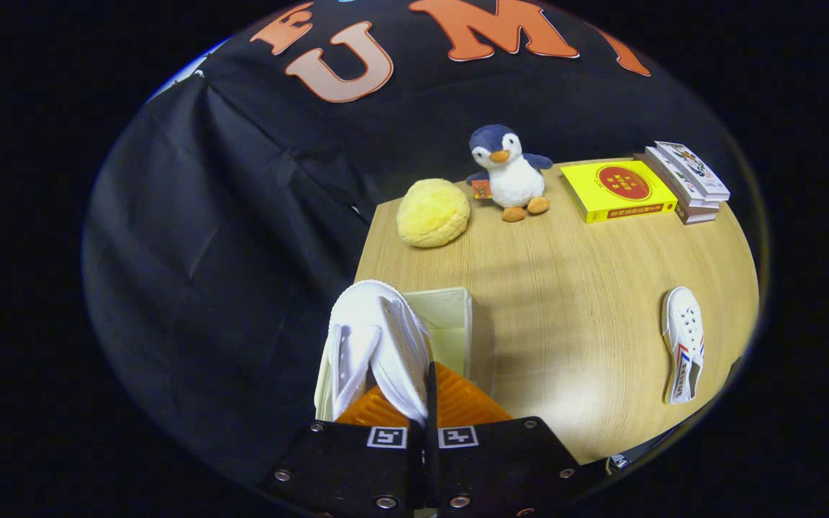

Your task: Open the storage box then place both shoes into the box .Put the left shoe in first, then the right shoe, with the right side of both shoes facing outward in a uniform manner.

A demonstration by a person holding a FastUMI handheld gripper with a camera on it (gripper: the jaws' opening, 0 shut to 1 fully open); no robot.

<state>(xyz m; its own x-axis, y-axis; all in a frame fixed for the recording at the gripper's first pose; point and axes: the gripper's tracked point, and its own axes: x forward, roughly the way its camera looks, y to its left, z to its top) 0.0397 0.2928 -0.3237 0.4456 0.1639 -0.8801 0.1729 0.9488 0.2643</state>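
Observation:
A white canvas shoe [375, 345] hangs sole-up between my fingers, its toe pointing away from me. My gripper [425, 396] is shut on the shoe's rim. Directly under the shoe stands the cream storage box [450, 316], open at the top, near the table's left edge; the shoe hides most of its inside. The second white shoe [683, 342], with red and blue side stripes, lies on the wooden table [573, 302] far to the right of my fingers.
Beyond the box sit a yellow plush ball [432, 212] and a plush penguin [508, 173]. A yellow book [616, 188] and a small stack of books [688, 180] lie at the table's far right. Black cloth hangs left of the table.

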